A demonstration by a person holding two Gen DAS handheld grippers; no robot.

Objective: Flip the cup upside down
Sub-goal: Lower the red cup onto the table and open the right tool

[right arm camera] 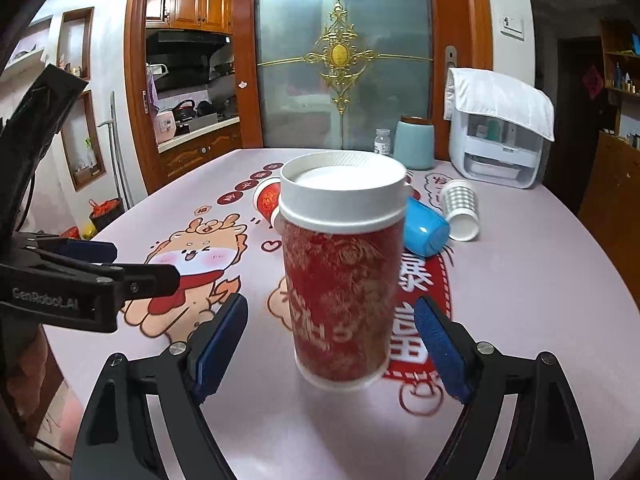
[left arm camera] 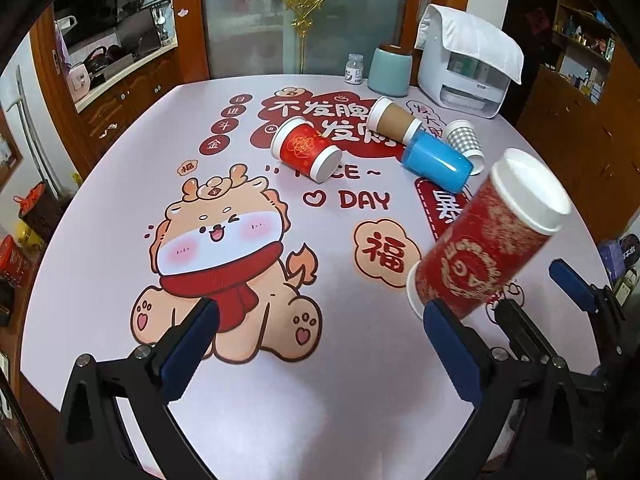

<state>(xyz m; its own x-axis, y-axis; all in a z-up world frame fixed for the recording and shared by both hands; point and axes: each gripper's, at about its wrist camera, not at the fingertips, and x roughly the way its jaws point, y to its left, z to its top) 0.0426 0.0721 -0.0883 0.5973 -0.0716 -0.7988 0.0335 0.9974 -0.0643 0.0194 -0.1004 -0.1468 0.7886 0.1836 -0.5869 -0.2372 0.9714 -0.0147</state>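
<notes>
Your right tool (right arm camera: 330,344) stands wide open around the red cup (right arm camera: 340,280), seemingly inverted on the table (right arm camera: 540,300); your left tool (left arm camera: 320,336) is open, empty.

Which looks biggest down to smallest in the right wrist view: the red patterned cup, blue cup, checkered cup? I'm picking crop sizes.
1. red patterned cup, though it is nearest the camera.
2. blue cup.
3. checkered cup; close to the blue one, so unsure.

Red gold-patterned cup (right arm camera: 340,292) with white rims; blue cup (right arm camera: 425,229); grey-checked cup (right arm camera: 461,203).
</notes>
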